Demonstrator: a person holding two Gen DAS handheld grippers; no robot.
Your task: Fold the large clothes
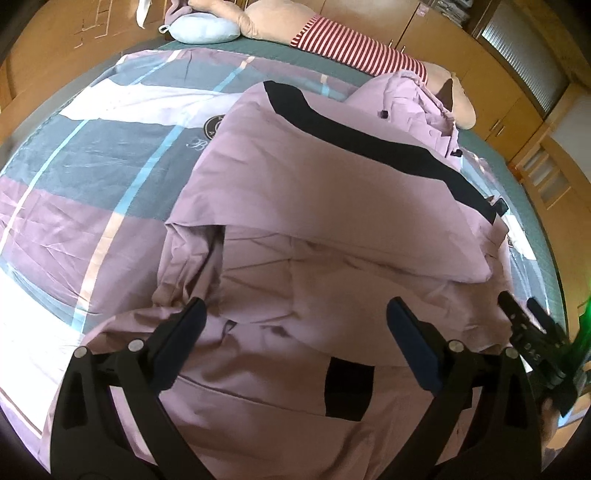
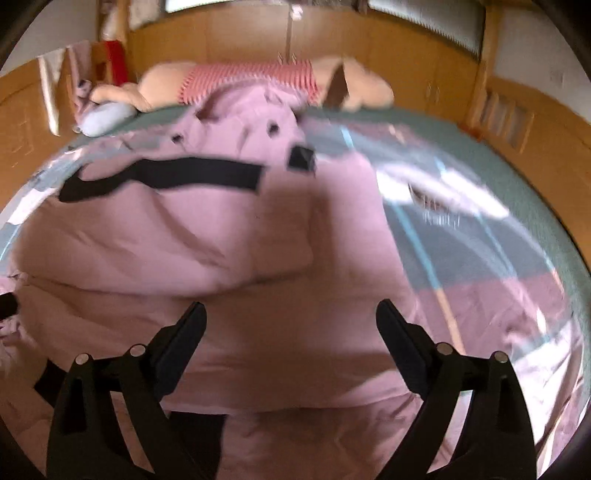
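Note:
A large pink jacket point(image 1: 314, 192) with black stripes lies partly folded on the bed, its hood toward the pillows. My left gripper point(image 1: 295, 314) hangs over the jacket's near part, jaws wide apart, with only flat cloth below them. At the right edge of the left wrist view the right gripper point(image 1: 524, 310) shows over the jacket's edge. In the right wrist view the right gripper point(image 2: 290, 312) is open above the pink jacket point(image 2: 207, 236), nothing pinched between its fingers. That view is blurred.
The bed carries a plaid quilt point(image 1: 92, 177) of pink, grey and white. A long plush toy in a red-striped shirt point(image 1: 354, 51) and a pale blue cushion point(image 1: 205, 29) lie at the head. Wooden cabinets point(image 1: 517, 110) surround the bed.

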